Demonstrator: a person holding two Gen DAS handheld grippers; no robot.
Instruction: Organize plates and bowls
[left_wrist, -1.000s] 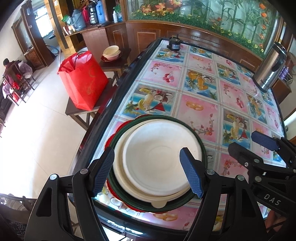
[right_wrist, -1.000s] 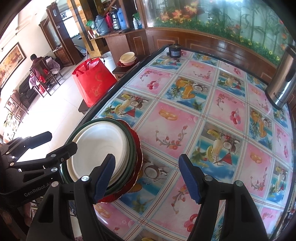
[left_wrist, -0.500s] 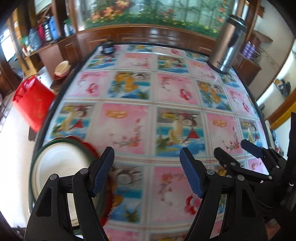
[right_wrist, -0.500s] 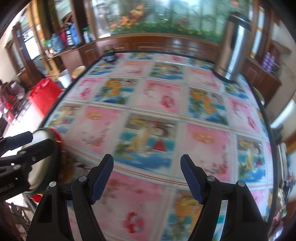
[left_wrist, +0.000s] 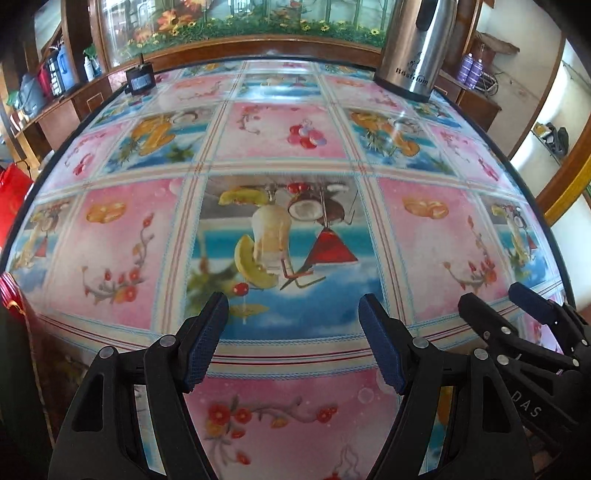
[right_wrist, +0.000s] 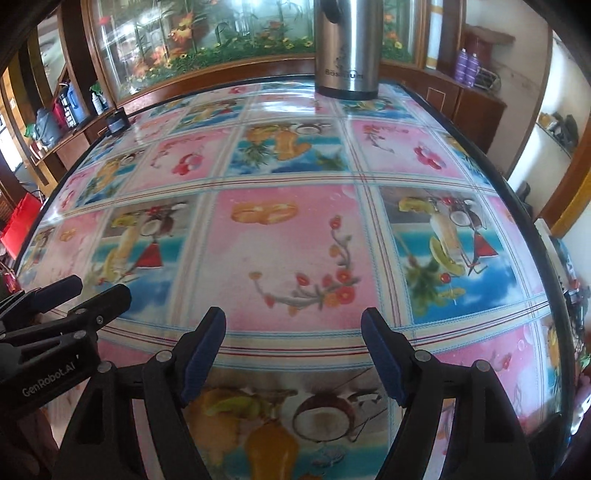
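Observation:
My left gripper (left_wrist: 293, 339) is open, with nothing between its blue pads, low over the fruit-patterned tablecloth (left_wrist: 295, 140). In the left wrist view only a red plate rim (left_wrist: 8, 295) of the stack shows, at the far left edge, well left of the gripper; the white bowl and green plate are out of view. My right gripper (right_wrist: 293, 350) is open and empty too, over a pink flower square of the tablecloth (right_wrist: 280, 251). Each gripper appears in the other's view: the right gripper (left_wrist: 532, 306) at the right, the left gripper (right_wrist: 74, 295) at the left, side by side.
A steel thermos jug (left_wrist: 413, 48) (right_wrist: 347, 48) stands at the table's far edge. A small black device (left_wrist: 139, 79) (right_wrist: 116, 122) sits at the far left corner. A red bag (left_wrist: 13, 184) (right_wrist: 18, 221) is beyond the table's left edge. Wooden cabinets ring the table.
Both grippers swung right, away from the plate stack, and sank closer to the tablecloth. The stack slid out past the left edge of both views. Both stay empty.

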